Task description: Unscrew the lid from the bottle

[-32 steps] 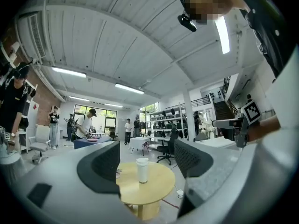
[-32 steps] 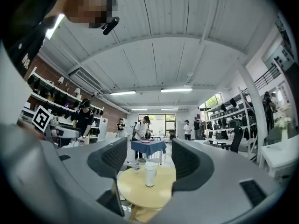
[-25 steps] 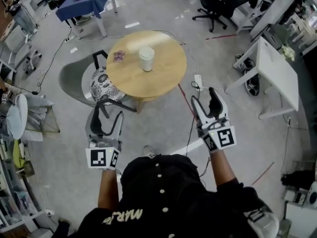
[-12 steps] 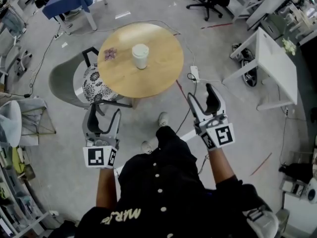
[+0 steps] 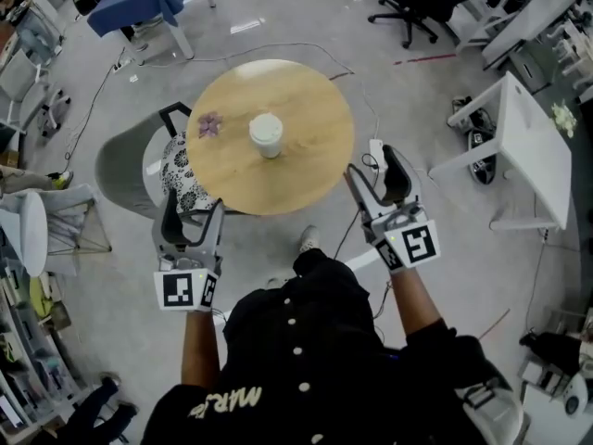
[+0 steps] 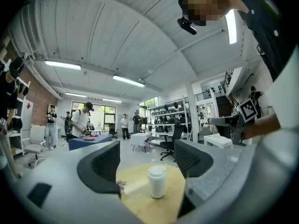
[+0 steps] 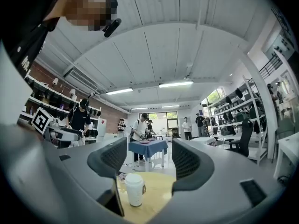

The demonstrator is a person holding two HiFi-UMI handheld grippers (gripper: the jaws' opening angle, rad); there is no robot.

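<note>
Head view: looking down on a round table [image 5: 306, 170], both grippers hanging short of its near edge.
Bottle [image 5: 266, 134]: standing upright about at the table's centre, lid [image 5: 266, 126] still on and facing straight up.
Left gripper [image 5: 193, 213]: gaping wide, gripping nothing, hovering off the near-left edge; sighting the bottle between its jaws, slightly right of middle.
Right gripper [image 5: 373, 167]: standing apart, carrying nothing, hovering off the near-right edge; sighting the bottle close by its left jaw.
Direction: lying ahead of both grippers, inward from the near edge, well apart from either.
Long axis: running vertical, likely calling for a side grip on the body and a grip around the lid from above.
Nearer gripper: looking about even; not telling clearly.
</note>
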